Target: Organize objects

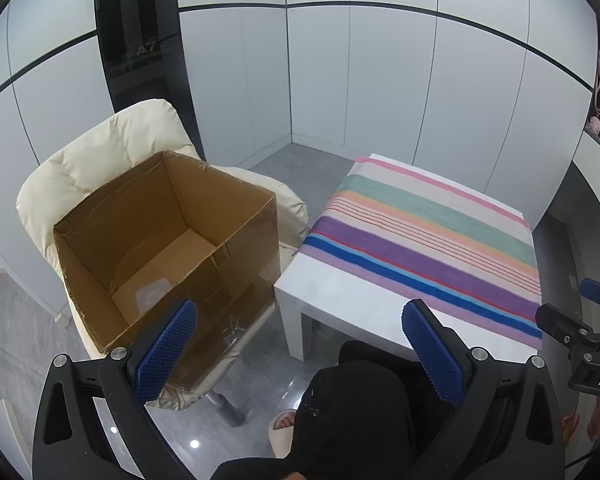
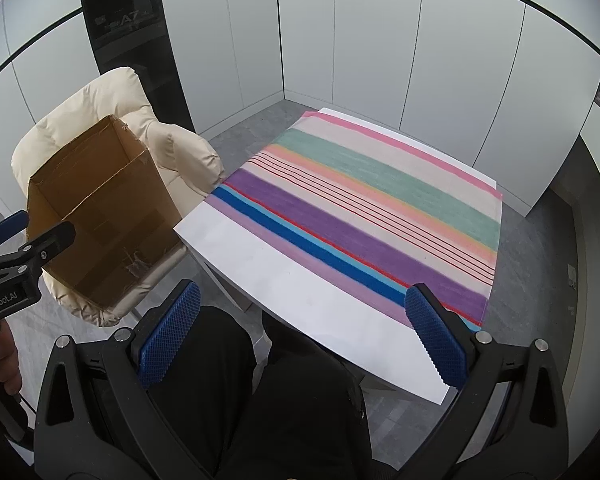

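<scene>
Holding both tools up over my lap, I see my left gripper (image 1: 300, 344) with its fingers wide apart and nothing between them. My right gripper (image 2: 302, 334) is wide too, and holds nothing. The brown box (image 1: 168, 248) sits open on the cream chair (image 1: 100, 152), just beside the white table (image 2: 284, 284). I see nothing loose in the box. A striped cloth (image 2: 364, 208) lies flat on the table, and I see no other things to put away. I think the cloth comes next, so I must reach forward and pinch its near edge.
</scene>
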`<state>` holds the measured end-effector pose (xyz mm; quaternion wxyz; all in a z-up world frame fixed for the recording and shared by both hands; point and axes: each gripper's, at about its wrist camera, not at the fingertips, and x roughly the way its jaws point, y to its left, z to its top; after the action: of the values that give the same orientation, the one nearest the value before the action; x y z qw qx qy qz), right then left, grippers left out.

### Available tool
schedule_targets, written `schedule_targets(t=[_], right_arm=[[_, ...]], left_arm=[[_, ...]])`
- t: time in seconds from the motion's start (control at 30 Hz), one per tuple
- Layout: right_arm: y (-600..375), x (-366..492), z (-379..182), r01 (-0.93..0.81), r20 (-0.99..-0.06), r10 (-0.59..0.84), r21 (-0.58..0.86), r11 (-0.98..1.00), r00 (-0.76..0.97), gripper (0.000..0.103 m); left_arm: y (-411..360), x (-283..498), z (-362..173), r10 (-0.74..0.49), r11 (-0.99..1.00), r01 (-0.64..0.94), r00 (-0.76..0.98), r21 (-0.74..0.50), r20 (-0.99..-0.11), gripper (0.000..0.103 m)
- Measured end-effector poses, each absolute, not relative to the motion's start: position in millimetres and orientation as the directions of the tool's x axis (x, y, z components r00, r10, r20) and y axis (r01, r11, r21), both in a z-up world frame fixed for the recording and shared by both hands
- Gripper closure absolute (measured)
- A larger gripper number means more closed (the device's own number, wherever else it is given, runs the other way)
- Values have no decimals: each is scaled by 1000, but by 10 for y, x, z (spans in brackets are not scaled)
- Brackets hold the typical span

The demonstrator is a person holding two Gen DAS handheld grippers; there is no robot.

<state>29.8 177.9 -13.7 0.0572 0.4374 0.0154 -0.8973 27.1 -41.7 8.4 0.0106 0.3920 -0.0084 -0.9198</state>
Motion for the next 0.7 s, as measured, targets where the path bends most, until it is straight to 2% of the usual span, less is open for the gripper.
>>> schedule_targets(t=[0.7], right_arm=[[1788,273,-134,113,-784,-84,18,-993,-615,0]], left_arm=[[-340,295,69,-29,-999,-12,-696,52,-718,0]])
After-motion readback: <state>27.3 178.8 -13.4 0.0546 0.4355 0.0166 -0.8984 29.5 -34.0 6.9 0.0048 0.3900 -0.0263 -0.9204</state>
